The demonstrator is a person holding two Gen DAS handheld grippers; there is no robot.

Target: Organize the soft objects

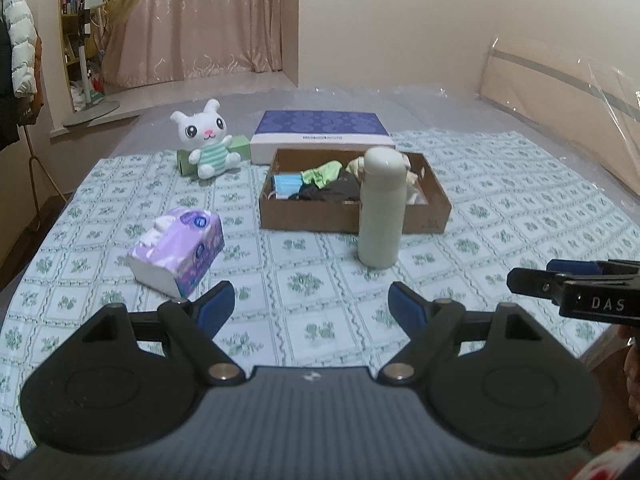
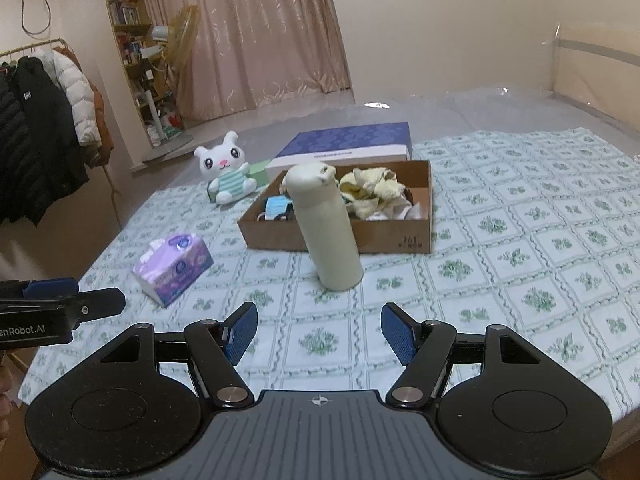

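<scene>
A brown cardboard box (image 1: 436, 204) (image 2: 420, 236) in the middle of the patterned cloth holds soft items: a blue face mask (image 1: 286, 184), a green cloth (image 1: 324, 172), a black cloth (image 1: 332, 192) and yellowish cloths (image 2: 372, 188). A white plush bunny (image 1: 208, 140) (image 2: 228, 172) sits at the far left. A purple tissue pack (image 1: 180, 248) (image 2: 174, 266) lies at the near left. My left gripper (image 1: 312, 300) is open and empty, low over the near cloth. My right gripper (image 2: 318, 328) is open and empty beside it, seen at the right edge of the left view (image 1: 532, 280).
A cream bottle (image 1: 382, 208) (image 2: 328, 228) stands upright just in front of the box. A blue-lidded flat box (image 1: 324, 132) and a green carton (image 1: 186, 162) lie behind. Clear plastic sheeting (image 1: 560, 92) covers the far bed. Coats (image 2: 36, 128) hang at left.
</scene>
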